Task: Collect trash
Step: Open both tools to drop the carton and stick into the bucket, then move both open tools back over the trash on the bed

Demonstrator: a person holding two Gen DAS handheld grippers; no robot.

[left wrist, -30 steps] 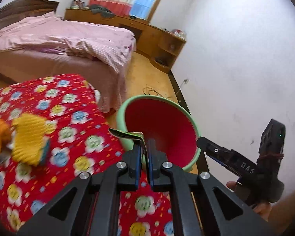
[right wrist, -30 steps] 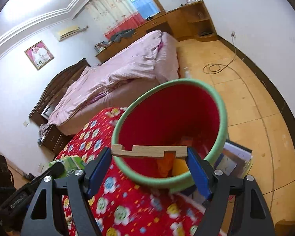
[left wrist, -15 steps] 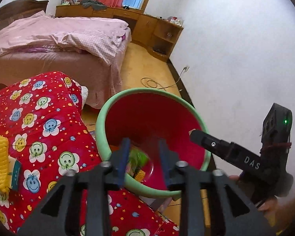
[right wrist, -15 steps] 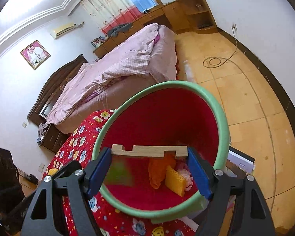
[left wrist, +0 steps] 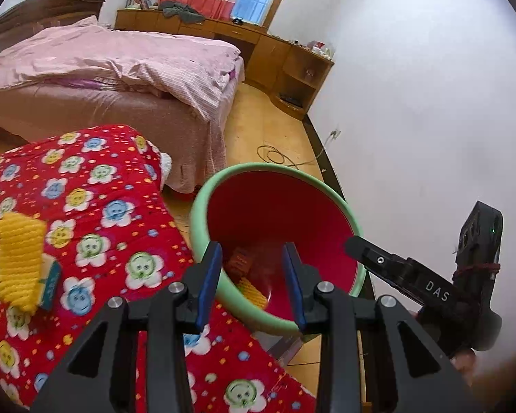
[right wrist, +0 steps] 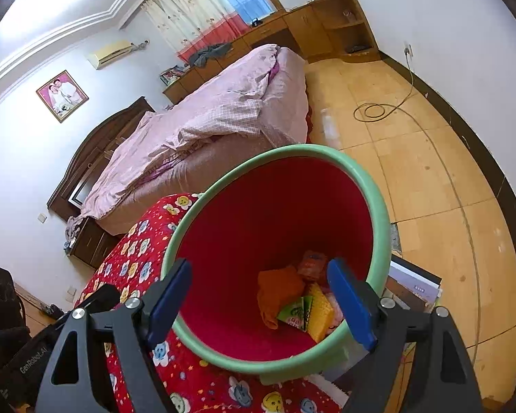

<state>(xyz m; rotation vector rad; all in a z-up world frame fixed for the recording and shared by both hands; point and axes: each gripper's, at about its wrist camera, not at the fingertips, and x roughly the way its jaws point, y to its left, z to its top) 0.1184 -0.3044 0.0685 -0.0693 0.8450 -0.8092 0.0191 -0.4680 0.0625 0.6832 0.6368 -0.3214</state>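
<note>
On left, red flowered cloth [left wrist: 96,206] carrying yellow sponge [left wrist: 17,258] near edge. Left gripper [left wrist: 253,275] hanging over bin's near rim, jaws apart, nothing between. Red bin [right wrist: 378,206] standing beside cloth edge, trash [right wrist: 294,296] lying inside. Right gripper [right wrist: 258,296] jaws opening wider, empty, over bin. Open floor [right wrist: 430,172] stretching right.

Both grippers, left gripper [left wrist: 253,285] and right gripper [right wrist: 259,304], are black with blue pads [left wrist: 208,287] and shiny silver screws [left wrist: 176,287]
</note>
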